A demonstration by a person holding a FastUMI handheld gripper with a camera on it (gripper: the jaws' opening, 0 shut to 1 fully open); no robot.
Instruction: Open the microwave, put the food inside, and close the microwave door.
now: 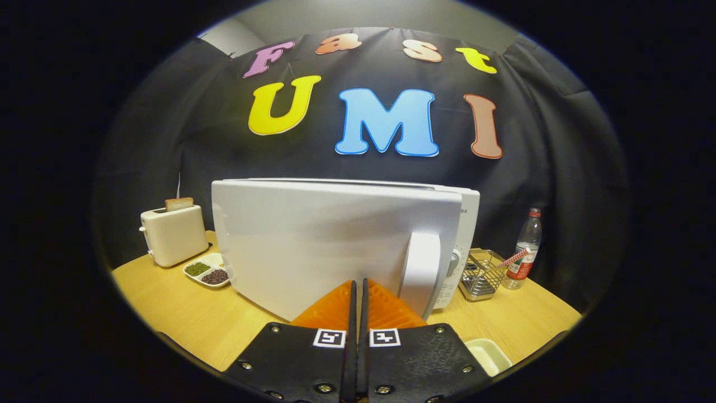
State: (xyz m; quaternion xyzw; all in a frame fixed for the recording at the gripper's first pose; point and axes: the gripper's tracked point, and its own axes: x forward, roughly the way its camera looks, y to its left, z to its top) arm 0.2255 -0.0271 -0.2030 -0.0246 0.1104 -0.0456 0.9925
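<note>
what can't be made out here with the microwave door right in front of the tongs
- Microwave cavity: hidden behind the door.
- Whether food is inside: same, cannot tell.
- Tongs: closed together, tips against the door, contact unclear.
- White dish: cut off by the tongs' black mount.
- Divided dish: partly behind the door.

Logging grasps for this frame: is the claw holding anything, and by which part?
Nothing. The claw is shut and empty, its fingers closed together just before the microwave door.

The gripper [358, 291] has two ribbed orange fingers [331, 310] pressed together, mounted on black plates studded with silver screws, each plate bearing a square black-and-white marker near the finger base
</note>
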